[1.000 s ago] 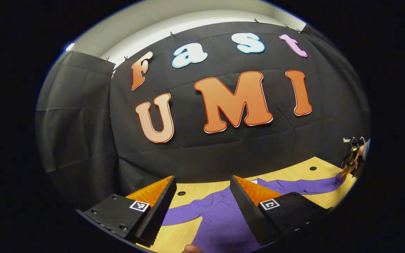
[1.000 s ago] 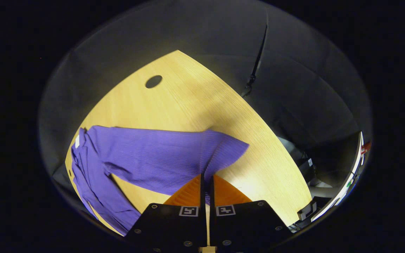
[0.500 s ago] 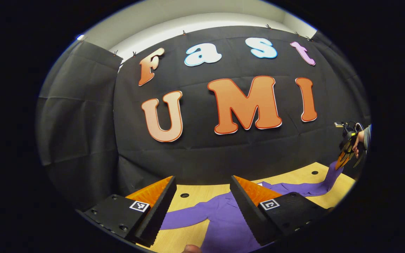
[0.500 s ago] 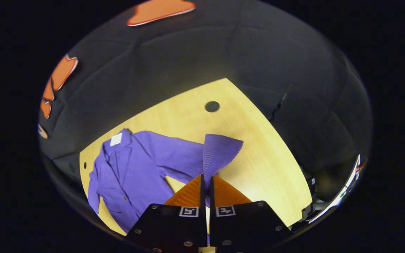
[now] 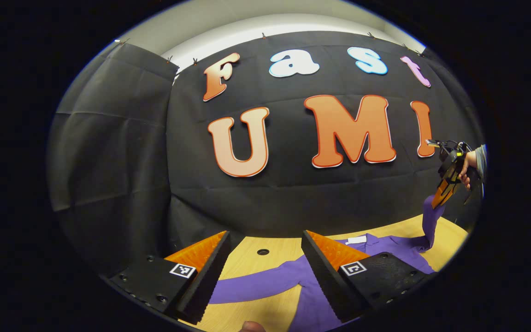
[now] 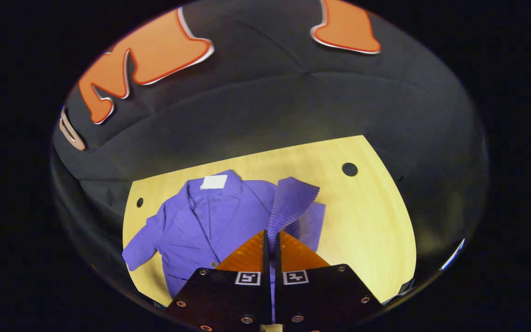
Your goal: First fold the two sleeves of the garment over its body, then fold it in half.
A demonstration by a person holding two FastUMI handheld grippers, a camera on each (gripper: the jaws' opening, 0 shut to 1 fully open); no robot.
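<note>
A purple jacket [image 6: 201,221] lies face up on the wooden table [image 6: 371,221], collar toward the back wall. My right gripper [image 6: 271,240] is shut on the cuff of one sleeve [image 6: 291,203], which it holds lifted above the table beside the jacket's body. In the left gripper view that same gripper [image 5: 441,199] hangs at the far right in a hand, with the sleeve [image 5: 429,221] dangling below it. My left gripper [image 5: 265,249] stands open over the near side of the jacket [image 5: 311,276], holding nothing. The other sleeve [image 5: 251,288] lies flat on the table below its fingers.
Round holes [image 6: 350,169] sit in the tabletop near the back corners. A white label [image 6: 213,182] lies at the jacket's collar. Black cloth walls close the booth behind and beside the table.
My right gripper has risen and swung toward the jacket's body, lifting the sleeve off the table. The left gripper view has shifted a little to the left, its jaws unchanged.
</note>
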